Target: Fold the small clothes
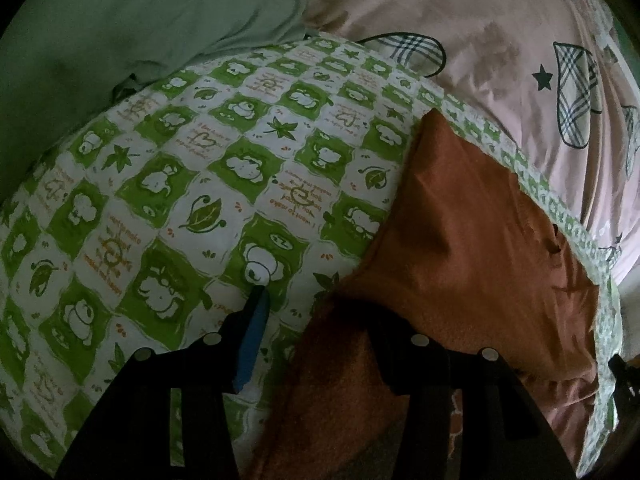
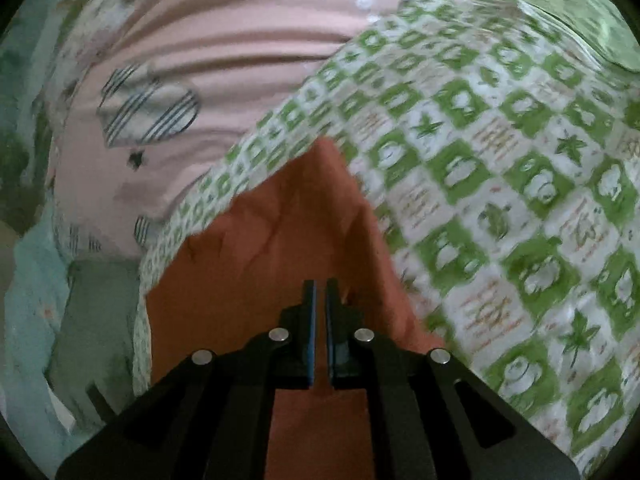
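- The right gripper (image 2: 320,284) has its two blue-lined fingers nearly together, with only a thin slit between them. No cloth shows in that slit, so it appears to hold nothing, and it hangs directly over the orange garment (image 2: 280,232).
- The left gripper (image 1: 316,304) has its fingers spread wide apart. The blue-padded finger (image 1: 252,344) at 7 o'clock sits over the green checked quilt (image 1: 192,168). The other finger, at 5 o'clock, is half buried by orange cloth draped over it. I cannot tell whether any fabric is pinched there.
- In the right wrist view the garment fills the centre from 6 o'clock and narrows to a point at 12 o'clock. Its long axis runs roughly along the fingers' own line.
- In the left wrist view the same garment (image 1: 472,220) lies from 5 o'clock up toward 1 o'clock, beside the left tool, not in front of it.
- The garment rests on the quilt, close to the quilt's edge, where the pink patterned sheet (image 1: 460,20) begins.
- My judgement is that the right gripper is better placed to take the pointed end. It is centred on the cloth, and the tip lies straight ahead of it.
- The left gripper would first need to swing toward 3 o'clock to square up on its near edge.
- A plain green pillow (image 1: 140,20) lies at 11 o'clock in the left wrist view, well clear of the work.
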Demonstrator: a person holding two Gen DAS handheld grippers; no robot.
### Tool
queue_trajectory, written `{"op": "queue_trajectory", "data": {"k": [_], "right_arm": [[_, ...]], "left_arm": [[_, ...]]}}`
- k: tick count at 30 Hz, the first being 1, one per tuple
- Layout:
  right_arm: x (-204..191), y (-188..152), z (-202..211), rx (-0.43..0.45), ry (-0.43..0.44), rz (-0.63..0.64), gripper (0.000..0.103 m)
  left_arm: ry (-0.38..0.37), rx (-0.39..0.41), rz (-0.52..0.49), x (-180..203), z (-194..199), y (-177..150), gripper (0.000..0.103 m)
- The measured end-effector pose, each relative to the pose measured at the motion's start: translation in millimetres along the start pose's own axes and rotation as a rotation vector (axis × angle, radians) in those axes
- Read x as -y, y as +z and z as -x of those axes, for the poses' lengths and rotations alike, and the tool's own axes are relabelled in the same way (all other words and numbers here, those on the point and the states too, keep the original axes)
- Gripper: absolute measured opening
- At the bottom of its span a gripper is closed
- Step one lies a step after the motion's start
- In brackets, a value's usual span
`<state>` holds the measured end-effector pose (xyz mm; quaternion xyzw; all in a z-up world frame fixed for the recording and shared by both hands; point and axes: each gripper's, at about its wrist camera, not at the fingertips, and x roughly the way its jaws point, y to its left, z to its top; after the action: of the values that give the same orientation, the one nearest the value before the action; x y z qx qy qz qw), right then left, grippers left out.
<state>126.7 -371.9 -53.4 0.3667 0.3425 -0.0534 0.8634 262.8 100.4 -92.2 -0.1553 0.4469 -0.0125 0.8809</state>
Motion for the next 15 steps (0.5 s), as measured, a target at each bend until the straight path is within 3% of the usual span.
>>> {"op": "queue_trajectory", "data": {"k": [2, 3, 4, 6, 8, 10, 12, 15], "right_arm": [[-14.1, -11.7, -7.7, -0.034, -0.054, 0.087, 0.036], [-18.5, -17.4, -11.4, -0.032, -0.104, 0.121, 0.065], [-20.6, -21.9, -13.0, -0.017, -0.141, 0.147, 0.076], [-22.7, -26.4, -22.1, -0.018, -0.153, 0.185, 0.076], [-17.4, -27.3, -35.0, -0.059, -0.120, 0.185, 0.069], [-14.9, -25.2, -44.5, -0.091, -0.120, 0.189, 0.006], [-14.8, -20.2, -30.7, -0.049, -0.057, 0.165, 0.002], [-9.9, -15.3, -16.8, -0.004, -0.141, 0.132, 0.002]], "left_arm": [[0.009, 0.001, -0.004, 1.9, -0.1, 0.0, 0.050], [0.007, 0.000, -0.002, 2.0, -0.2, 0.2, 0.051], [0.002, -0.002, 0.002, 1.4, -0.2, 0.4, 0.051], [-0.002, -0.006, -0.001, -0.3, -0.2, 0.9, 0.051], [0.002, -0.008, -0.006, 0.7, -0.1, 1.2, 0.051], [-0.001, -0.008, -0.004, -1.2, 0.2, 3.2, 0.051], [-0.012, -0.010, 0.000, -3.6, 0.2, 3.2, 0.051], [-0.001, -0.012, -0.017, -1.4, -1.0, 2.5, 0.051]]}}
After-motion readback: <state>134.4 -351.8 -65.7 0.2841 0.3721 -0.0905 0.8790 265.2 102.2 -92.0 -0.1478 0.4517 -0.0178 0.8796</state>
